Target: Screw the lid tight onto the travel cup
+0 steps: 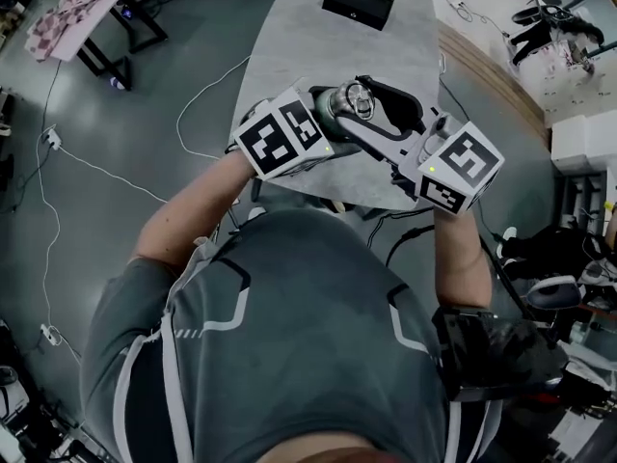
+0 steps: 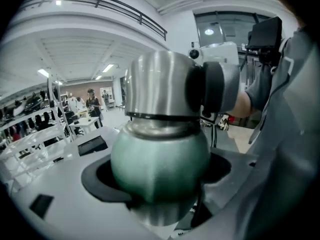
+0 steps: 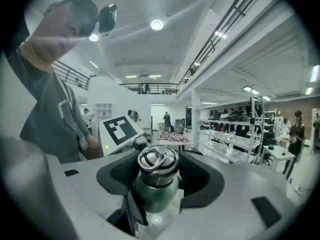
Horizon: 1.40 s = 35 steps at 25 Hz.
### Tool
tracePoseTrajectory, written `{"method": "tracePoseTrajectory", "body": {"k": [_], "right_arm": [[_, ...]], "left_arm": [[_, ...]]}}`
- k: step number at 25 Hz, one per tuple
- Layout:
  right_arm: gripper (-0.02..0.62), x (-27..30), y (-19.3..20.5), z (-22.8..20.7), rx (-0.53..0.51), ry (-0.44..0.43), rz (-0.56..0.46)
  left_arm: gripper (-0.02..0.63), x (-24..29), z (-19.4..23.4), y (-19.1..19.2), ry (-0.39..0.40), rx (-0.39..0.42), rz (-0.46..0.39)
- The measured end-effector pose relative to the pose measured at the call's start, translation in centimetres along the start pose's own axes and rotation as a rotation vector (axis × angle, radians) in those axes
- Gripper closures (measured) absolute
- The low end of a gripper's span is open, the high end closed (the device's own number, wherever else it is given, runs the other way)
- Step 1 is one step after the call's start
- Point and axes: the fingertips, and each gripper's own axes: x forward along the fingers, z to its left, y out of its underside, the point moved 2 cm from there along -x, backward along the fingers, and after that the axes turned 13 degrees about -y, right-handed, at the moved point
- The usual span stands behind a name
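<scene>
I hold the travel cup in the air over the near edge of the grey table [image 1: 318, 56]. Its green body [image 2: 160, 159] sits between the jaws of my left gripper [image 2: 160, 189], which is shut on it. The steel lid [image 3: 157, 161], with a ring handle on top, sits on the cup's neck. My right gripper [image 3: 157, 171] is closed round the lid, its dark pads [image 2: 210, 86] against both sides. In the head view the lid [image 1: 359, 99] shows between the left gripper [image 1: 328, 123] and the right gripper [image 1: 390, 114].
A black box [image 1: 357, 3] lies at the table's far end. White cables [image 1: 207, 95] run over the floor on the left. A stand with a checked cloth [image 1: 82, 8] is at the far left. Shelves and people stand far off in the hall.
</scene>
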Motion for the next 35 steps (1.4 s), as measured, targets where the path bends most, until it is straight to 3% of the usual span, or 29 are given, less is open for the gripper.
{"method": "tracePoseTrajectory", "body": {"k": [2, 4, 9, 11, 15, 18, 24, 30, 32, 35], "right_arm": [[0.330, 0.3, 0.3, 0.1, 0.023, 0.020, 0.022], [0.328, 0.4, -0.2, 0.7, 0.015, -0.005, 0.032], [0.285, -0.5, -2.3, 3.6, -0.104, -0.259, -0.031], [0.285, -0.7, -3.1, 4.4, -0.135, -0.348, -0.076], [0.287, -0.6, -3.8, 6.3, -0.164, -0.514, -0.116], [0.308, -0.7, -3.6, 6.6, -0.165, -0.549, -0.103], [0.313, -0.7, -2.4, 4.8, -0.122, -0.410, -0.058], [0.318, 0.5, -0.3, 1.7, -0.077, -0.121, -0.019], [0.318, 0.8, 0.1, 0.9, -0.013, -0.043, -0.049], [0.318, 0.9, 0.4, 0.8, 0.017, 0.002, -0.027]], "left_arm": [[0.204, 0.0, 0.1, 0.5, 0.002, 0.019, 0.006], [0.204, -0.6, -0.4, 0.2, 0.061, 0.027, -0.028], [0.204, -4.1, -3.5, -2.5, 0.382, -0.033, -0.194], [0.203, -5.4, -4.4, -3.0, 0.461, -0.019, -0.218], [0.204, -6.1, -6.0, -2.8, 0.515, 0.034, -0.200], [0.204, -5.9, -6.7, -2.8, 0.508, 0.042, -0.184], [0.204, -3.7, -5.0, -1.9, 0.300, 0.082, -0.094], [0.204, -1.3, -1.8, 0.0, 0.109, 0.009, -0.007], [0.204, -0.9, -0.9, 0.5, 0.063, 0.003, 0.013], [0.204, -0.7, -0.7, 1.0, 0.046, 0.036, 0.025]]}}
